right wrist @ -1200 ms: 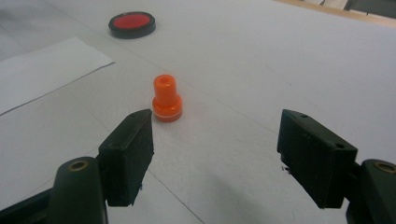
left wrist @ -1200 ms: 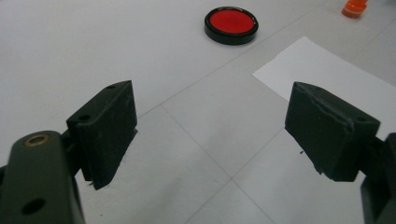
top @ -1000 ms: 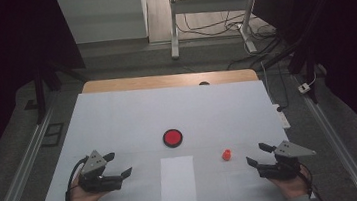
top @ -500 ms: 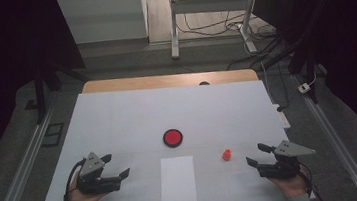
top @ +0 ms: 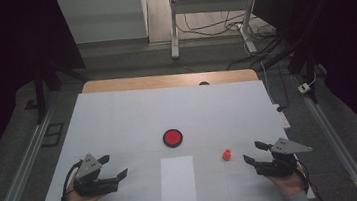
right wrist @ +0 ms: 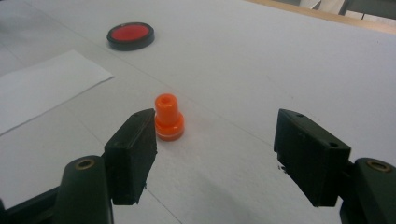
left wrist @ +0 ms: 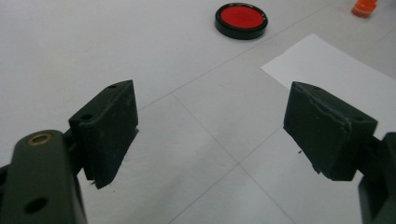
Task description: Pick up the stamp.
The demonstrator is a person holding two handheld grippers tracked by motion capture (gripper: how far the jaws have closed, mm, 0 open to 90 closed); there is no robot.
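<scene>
A small orange peg-shaped piece (top: 226, 155) (right wrist: 168, 117) stands upright on the white table, just ahead of my right gripper (top: 255, 153) (right wrist: 215, 154), which is open with nothing between its jaws. A round red disc in a black rim (top: 173, 137) (left wrist: 241, 20) (right wrist: 130, 35) lies at the table's middle. A white paper sheet (top: 177, 179) (left wrist: 336, 74) (right wrist: 42, 86) lies flat between the two hands. My left gripper (top: 115, 167) (left wrist: 210, 135) is open and empty over bare table at the near left, pointing toward the sheet. The orange piece (left wrist: 365, 7) shows at the top right of the left gripper view.
The white tabletop (top: 133, 115) has a wooden strip (top: 164, 81) along its far edge. A white power strip (top: 281, 116) hangs off the right edge. Metal rails (top: 18, 177) run along the floor on both sides, and table legs with cables stand beyond.
The left gripper has shifted slightly toward the near edge and turned a little. The right gripper has stayed put. Nothing on the table moved.
</scene>
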